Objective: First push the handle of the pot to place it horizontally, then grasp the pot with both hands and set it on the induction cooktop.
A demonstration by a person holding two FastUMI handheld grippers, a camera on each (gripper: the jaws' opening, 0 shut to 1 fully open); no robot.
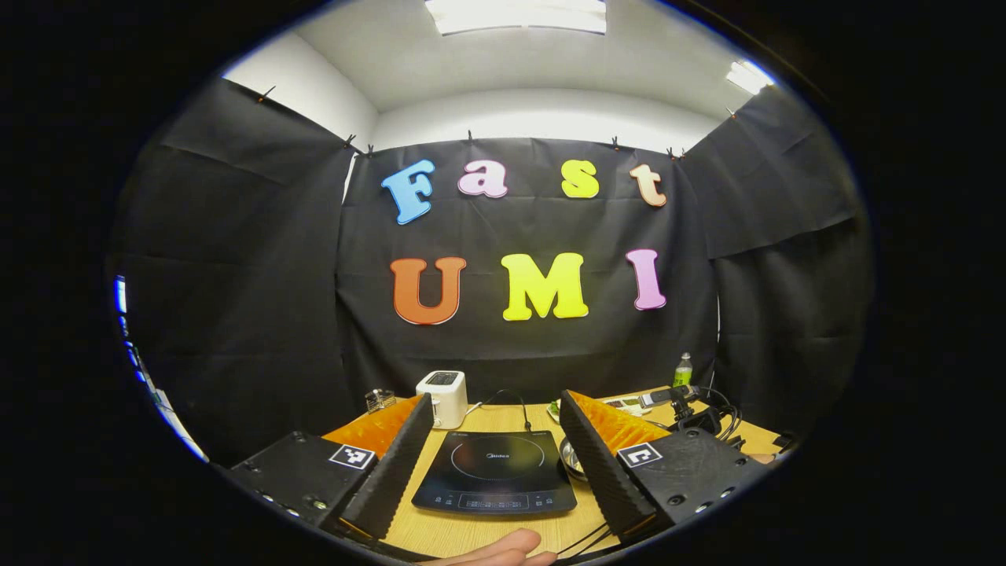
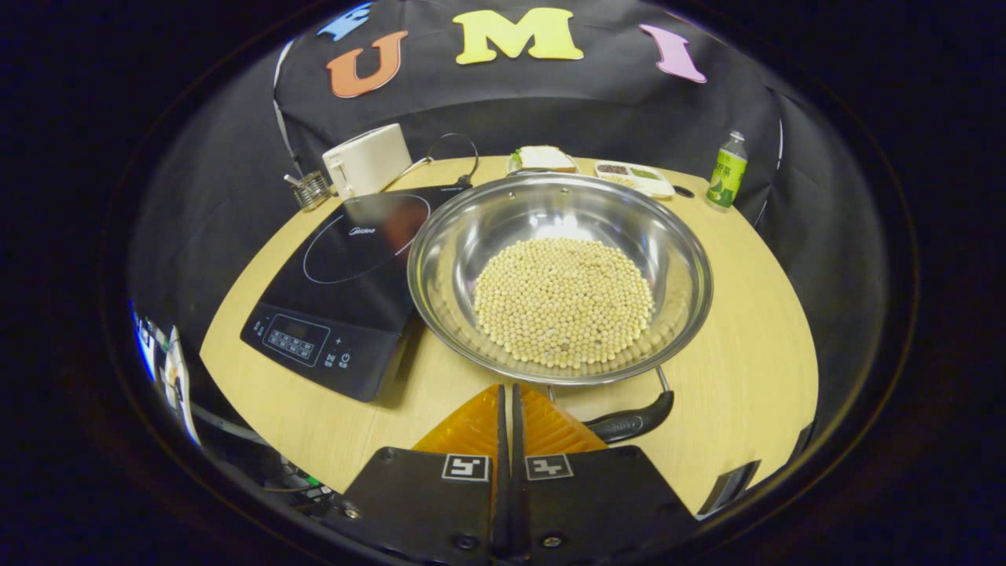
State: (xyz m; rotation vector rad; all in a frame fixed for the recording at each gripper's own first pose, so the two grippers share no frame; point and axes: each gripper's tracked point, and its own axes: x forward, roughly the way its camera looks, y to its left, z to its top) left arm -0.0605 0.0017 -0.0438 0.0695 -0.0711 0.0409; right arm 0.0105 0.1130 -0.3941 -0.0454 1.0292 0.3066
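Note:
A steel pot [image 2: 503,212] with pale round beans in it stands on the wooden table [image 2: 747,314], touching the right edge of the black induction cooktop [image 2: 346,275]. Its black handle [image 2: 633,423] lies at the pot's near rim, just right of my right gripper [image 2: 507,387], which is shut with nothing between its fingers. In the left gripper view my left gripper [image 1: 497,397] hangs open above the table, its fingers [image 1: 397,464] framing the cooktop [image 1: 495,472]. A sliver of the pot's rim [image 1: 571,458] peeks out by the right-hand finger.
A white toaster [image 2: 368,159] and a small metal rack [image 2: 310,189] stand behind the cooktop. A plate of food [image 2: 542,157], a snack tray [image 2: 633,177] and a green bottle [image 2: 727,171] line the table's far edge. A hand [image 1: 495,550] shows at the bottom of the left gripper view.

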